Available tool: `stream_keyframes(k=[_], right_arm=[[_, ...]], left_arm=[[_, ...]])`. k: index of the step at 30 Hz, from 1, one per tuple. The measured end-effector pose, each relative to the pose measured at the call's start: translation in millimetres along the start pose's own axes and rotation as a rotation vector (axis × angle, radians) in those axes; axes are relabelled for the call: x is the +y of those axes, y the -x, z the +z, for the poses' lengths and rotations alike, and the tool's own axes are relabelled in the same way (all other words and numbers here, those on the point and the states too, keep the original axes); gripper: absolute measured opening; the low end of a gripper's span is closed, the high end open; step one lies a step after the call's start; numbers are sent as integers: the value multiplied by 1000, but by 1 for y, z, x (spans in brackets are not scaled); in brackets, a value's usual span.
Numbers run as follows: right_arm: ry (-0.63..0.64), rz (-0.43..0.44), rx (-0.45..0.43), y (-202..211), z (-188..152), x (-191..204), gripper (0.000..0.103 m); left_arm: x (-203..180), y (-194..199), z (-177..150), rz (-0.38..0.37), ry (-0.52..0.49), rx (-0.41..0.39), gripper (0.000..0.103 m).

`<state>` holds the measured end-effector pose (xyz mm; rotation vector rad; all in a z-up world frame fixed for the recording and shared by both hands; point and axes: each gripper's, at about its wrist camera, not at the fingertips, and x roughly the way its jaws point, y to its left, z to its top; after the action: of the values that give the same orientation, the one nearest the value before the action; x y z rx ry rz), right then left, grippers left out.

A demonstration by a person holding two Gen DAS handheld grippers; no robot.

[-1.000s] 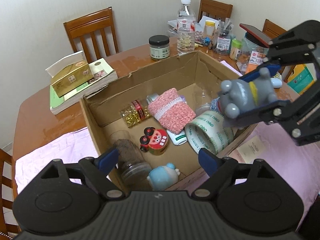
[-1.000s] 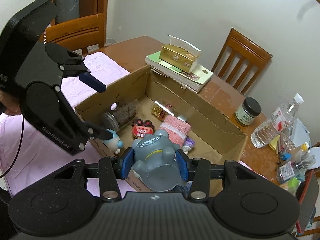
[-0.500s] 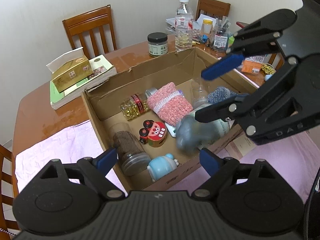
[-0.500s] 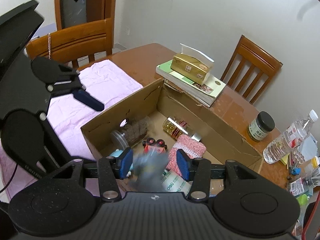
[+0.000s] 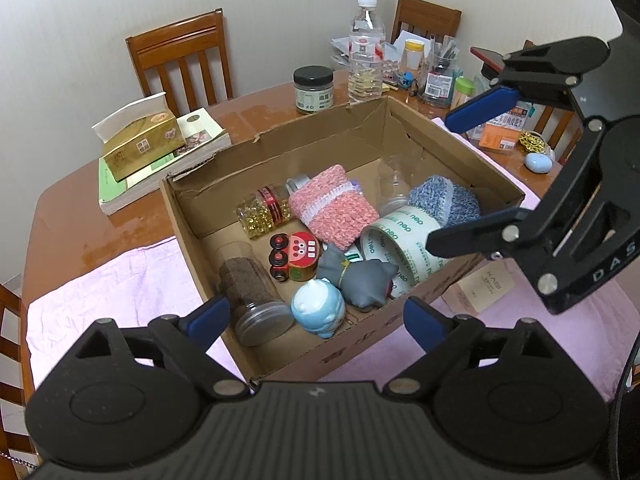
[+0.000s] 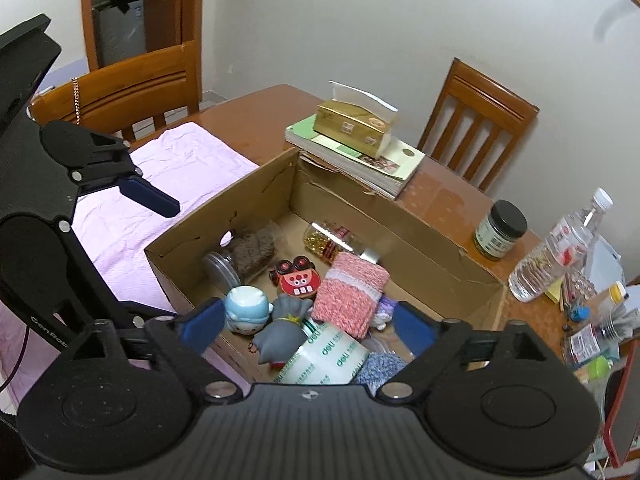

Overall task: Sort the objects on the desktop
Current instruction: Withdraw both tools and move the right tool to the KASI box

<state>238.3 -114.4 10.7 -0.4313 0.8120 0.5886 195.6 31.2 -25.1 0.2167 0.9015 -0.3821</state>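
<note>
An open cardboard box (image 5: 448,144) (image 6: 256,184) holds several objects. A grey toy (image 5: 362,276) (image 6: 280,332) lies on its side in it, between a blue figurine (image 5: 318,306) (image 6: 246,308) and a tape roll (image 5: 404,240) (image 6: 328,356). A red toy (image 5: 298,256), a pink knitted sleeve (image 5: 332,206), a jar of brown grains (image 5: 250,292) and a blue knitted sleeve (image 5: 444,200) also lie inside. My left gripper (image 5: 316,320) is open and empty above the box's near edge. My right gripper (image 6: 306,324) (image 5: 456,180) is open and empty above the box.
A tissue box on books (image 5: 148,144), a dark-lidded jar (image 5: 314,90) and a water bottle (image 5: 366,48) stand behind the box. Cluttered small items (image 5: 440,72) crowd the far right. A pink cloth (image 5: 112,288) covers the near table. Wooden chairs (image 5: 180,60) surround it.
My right gripper opened and let go of the grey toy, which dropped into the box and came to rest. Both grippers rose a little.
</note>
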Motion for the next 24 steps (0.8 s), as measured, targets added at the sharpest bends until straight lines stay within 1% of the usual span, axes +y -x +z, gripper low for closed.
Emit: stream_keyframes(k=[2, 3, 9, 13, 18, 24], right_arm=[[-11, -6, -4, 2, -3, -1, 102], [-15, -10, -6, 3, -4, -2, 103], [-62, -28, -7, 11, -15, -10, 103], [-137, -35, -1, 18, -29, -22, 103], [-231, -67, 16, 25, -54, -33, 103], [-335, -85, 67, 22, -91, -37, 103]], left_arm=[[-2, 2, 0, 0, 1, 0, 94], [-3, 3, 0, -1, 0, 1, 94], [-13, 13, -1, 14, -6, -1, 95], [-23, 17, -4, 8, -5, 1, 95], [-33, 20, -11, -9, 13, 6, 95], [-39, 18, -19, -19, 71, 8, 95]])
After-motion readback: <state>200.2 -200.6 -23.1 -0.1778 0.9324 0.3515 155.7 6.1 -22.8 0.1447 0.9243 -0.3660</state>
